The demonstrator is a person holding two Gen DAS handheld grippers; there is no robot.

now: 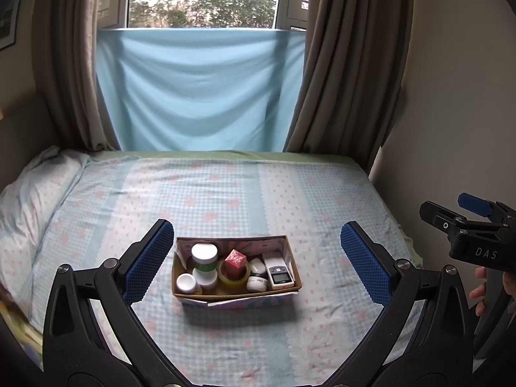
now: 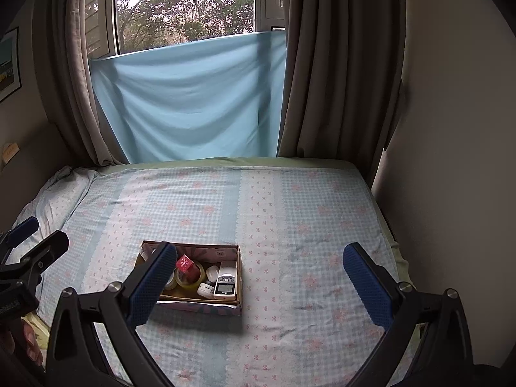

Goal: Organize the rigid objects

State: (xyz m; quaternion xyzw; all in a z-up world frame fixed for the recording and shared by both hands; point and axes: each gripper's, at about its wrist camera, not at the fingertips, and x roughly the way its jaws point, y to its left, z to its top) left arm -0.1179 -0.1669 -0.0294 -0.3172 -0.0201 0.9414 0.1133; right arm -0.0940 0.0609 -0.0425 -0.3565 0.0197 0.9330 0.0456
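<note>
On the blue-and-pink checked bed (image 1: 225,193) sits an open brown cardboard box (image 1: 237,293) holding white jars, a tape roll and a white remote. Both the left gripper (image 1: 258,262) and right gripper (image 2: 261,285) hover with fingers spread wide, empty.

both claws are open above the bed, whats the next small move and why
Probably ease the left claw forward and down toward the cardboard box. Both claws are open and empty, the box sits centred between the left one's pads, and everything in it, such as the white-lidded jar at its left end, is untouched. The right claw is offset to the box's right.
</note>
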